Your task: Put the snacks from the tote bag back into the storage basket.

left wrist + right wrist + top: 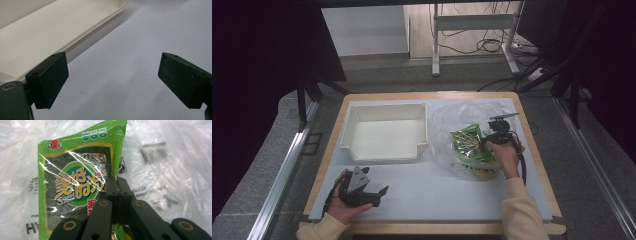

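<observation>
Seaweed snack pack [80, 187]: green foil pouch, lying on a clear plastic bag [452, 122] at the table's right half, beside the tray; pinched at its right edge.
Table [437, 200]: white sheet on wood top; wide bare strip along the near side, open room for moving.
Tray [384, 132]: white plastic bin, empty, left of the bag; its rim and low front wall lie on the way if the pack is carried left, so lift is needed.
Bag risk: thin film may be caught w/ the pack and dragged along; a second yellow-green item under the pack could be pulled too.
R gripper [116, 182]: jaws together, clamped on the pack's edge; edge-only grip, pouch may slip or swing.
L gripper [379, 192]: jaws apart, nothing between, resting near the table's front-left, by the tray's corner.
</observation>
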Demonstrator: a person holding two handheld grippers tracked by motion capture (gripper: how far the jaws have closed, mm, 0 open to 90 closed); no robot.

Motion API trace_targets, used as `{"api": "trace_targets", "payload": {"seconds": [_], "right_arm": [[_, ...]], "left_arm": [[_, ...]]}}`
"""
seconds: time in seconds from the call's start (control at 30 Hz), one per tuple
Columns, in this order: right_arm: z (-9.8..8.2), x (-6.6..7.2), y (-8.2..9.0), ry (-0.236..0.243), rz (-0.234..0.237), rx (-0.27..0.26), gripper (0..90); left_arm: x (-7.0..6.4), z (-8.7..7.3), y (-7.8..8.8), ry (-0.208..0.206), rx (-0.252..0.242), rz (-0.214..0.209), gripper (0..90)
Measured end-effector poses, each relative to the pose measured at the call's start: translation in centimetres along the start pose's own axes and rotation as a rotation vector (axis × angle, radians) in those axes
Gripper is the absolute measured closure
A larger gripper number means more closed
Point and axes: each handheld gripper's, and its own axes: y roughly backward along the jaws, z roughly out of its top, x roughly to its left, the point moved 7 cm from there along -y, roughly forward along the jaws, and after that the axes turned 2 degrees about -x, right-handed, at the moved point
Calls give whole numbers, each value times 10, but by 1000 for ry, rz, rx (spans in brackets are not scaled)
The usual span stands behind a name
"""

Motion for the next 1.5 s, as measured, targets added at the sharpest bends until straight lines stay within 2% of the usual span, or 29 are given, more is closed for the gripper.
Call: {"api": "trace_targets", "payload": {"seconds": [0.47, 0.7, 0.87, 1.07, 1.23, 1.5], "right_arm": [[9, -6, 24, -10, 20, -95, 898], [12, -8, 37, -30, 58, -142, 898], [15, -5, 46, -14, 70, -173, 898], [19, -2, 58, -9, 100, -218, 898], [24, 3, 72, -12, 150, -272, 898], [27, 7, 83, -16, 196, -313, 898]], "left_arm": [[0, 0, 0, -1, 0, 0, 95], [1, 0, 0, -3, 2, 0, 95], [1, 0, 0, -2, 1, 0, 95], [1, 0, 0, -2, 2, 1, 95], [1, 0, 0, -1, 2, 0, 95], [1, 0, 0, -2, 4, 1, 95]]}}
